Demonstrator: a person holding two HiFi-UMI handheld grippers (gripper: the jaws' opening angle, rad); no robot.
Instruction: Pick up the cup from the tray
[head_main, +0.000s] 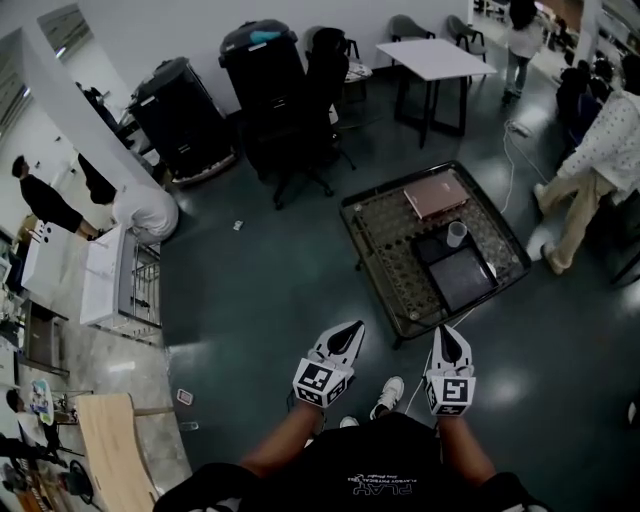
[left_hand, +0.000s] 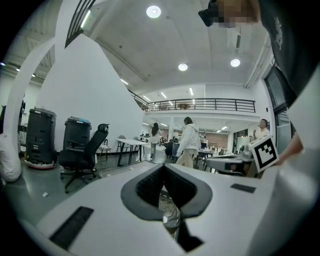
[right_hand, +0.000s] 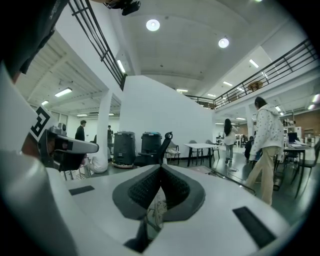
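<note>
A small white cup (head_main: 457, 233) stands upright at the far right corner of a dark tray (head_main: 462, 280) on a low glass-topped table (head_main: 382, 240), in the head view. Both grippers hang low in front of the person, short of the table's near edge and well apart from the cup. My left gripper (head_main: 351, 329) points toward the table's near left corner, jaws together and empty. My right gripper (head_main: 447, 331) sits just before the near edge, also closed on nothing. In the left gripper view (left_hand: 163, 166) and the right gripper view (right_hand: 160, 167) the dark pads meet. The cup does not show in either.
A pink flat box (head_main: 436, 195) lies on the table beyond the tray. Black office chairs (head_main: 300, 130) and black bins (head_main: 178, 118) stand at the back, with a white table (head_main: 434, 58) beside them. A person in light clothes (head_main: 590, 170) stands right of the table. A metal rack (head_main: 120, 280) is at left.
</note>
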